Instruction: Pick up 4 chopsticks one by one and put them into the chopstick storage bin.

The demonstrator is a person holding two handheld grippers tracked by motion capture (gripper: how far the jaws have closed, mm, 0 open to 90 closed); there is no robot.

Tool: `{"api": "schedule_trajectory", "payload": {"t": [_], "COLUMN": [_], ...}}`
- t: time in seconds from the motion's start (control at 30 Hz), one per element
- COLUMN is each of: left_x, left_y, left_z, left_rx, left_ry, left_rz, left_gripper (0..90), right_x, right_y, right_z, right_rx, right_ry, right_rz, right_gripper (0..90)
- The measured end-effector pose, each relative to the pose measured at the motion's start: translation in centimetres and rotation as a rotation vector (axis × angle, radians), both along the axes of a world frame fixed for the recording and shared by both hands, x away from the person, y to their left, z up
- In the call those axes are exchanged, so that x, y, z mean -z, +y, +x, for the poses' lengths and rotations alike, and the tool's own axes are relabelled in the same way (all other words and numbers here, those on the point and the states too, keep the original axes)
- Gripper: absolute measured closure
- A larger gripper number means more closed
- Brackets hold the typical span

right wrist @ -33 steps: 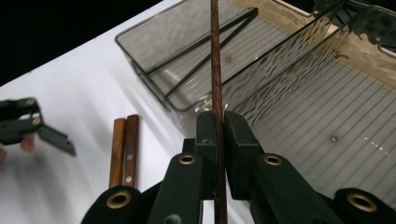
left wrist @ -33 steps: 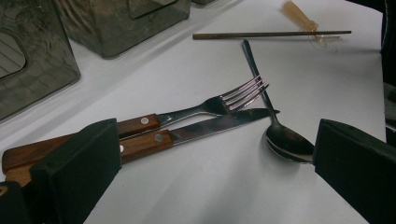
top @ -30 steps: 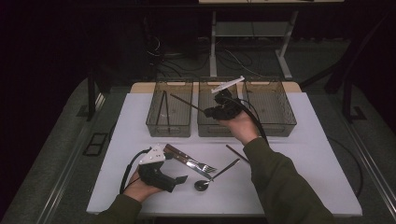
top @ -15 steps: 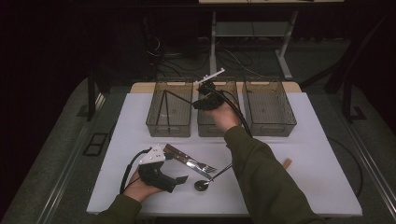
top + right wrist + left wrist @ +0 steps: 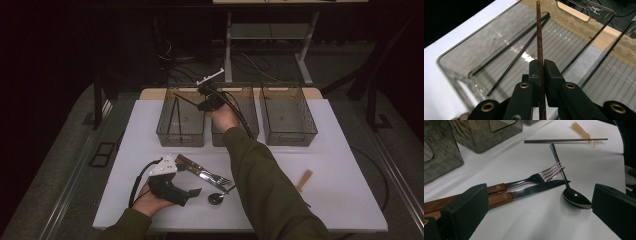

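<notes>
**Chopstick clamped above the left bin**

A white bench (image 5: 150, 130) is carrying three clear bins in a row along its far side. The left bin (image 5: 162, 127) is holding two dark chopsticks (image 5: 509, 53) that are lying side by side on its ribbed floor. The middle bin (image 5: 250, 127) is standing just beside it, and the right bin (image 5: 289, 115) is standing a little apart from that.

The person's right sleeve (image 5: 265, 185) is reaching across the bench toward the bins. The right tongs (image 5: 541, 68) are hanging over the gap between the left and middle bins, clenched on a brown wooden chopstick (image 5: 539, 32); the stick is running up between the pads and its free end is pointing out over the left bin, above the two dark ones and clear of them.

The left tongs (image 5: 197, 191) are resting low on the near side of the bench, released, with nothing between the pads. Just in front of them, a fork (image 5: 541, 176) and a knife (image 5: 534, 188), both wooden-handled, are lying side by side, touching or nearly so. A spoon (image 5: 576, 198) is lying beside the knife tip, its handle crossing the fork's tines. Beyond it, another brown chopstick (image 5: 564, 140) is lying flat on the bench, and a small tan piece (image 5: 580, 127) is lying just past that.
</notes>
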State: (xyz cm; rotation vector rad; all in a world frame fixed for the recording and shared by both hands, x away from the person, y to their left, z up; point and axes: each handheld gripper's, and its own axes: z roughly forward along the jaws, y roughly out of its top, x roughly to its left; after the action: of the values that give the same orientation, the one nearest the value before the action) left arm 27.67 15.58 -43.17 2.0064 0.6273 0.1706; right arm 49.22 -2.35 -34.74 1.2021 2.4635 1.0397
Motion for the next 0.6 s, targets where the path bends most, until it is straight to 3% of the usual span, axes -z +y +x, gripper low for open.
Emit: {"api": "schedule_trajectory", "payload": {"t": [0.3,0.6], "left_x": [0.0,0.0], "left_y": [0.0,0.0], "left_z": [0.0,0.0], "left_rx": [-0.001,0.001], "left_ry": [0.007,0.005], "left_rz": [-0.008,-0.014], "left_gripper": [0.1,0.1], "right_x": [1.7,2.4], "right_y": [2.1,3.7], "right_z": [1.6,2.1], "right_rx": [0.035,0.040], "right_ry": [0.025,0.008], "right_rz": [-0.019,-0.058], "right_gripper": [84.7,84.1]}}
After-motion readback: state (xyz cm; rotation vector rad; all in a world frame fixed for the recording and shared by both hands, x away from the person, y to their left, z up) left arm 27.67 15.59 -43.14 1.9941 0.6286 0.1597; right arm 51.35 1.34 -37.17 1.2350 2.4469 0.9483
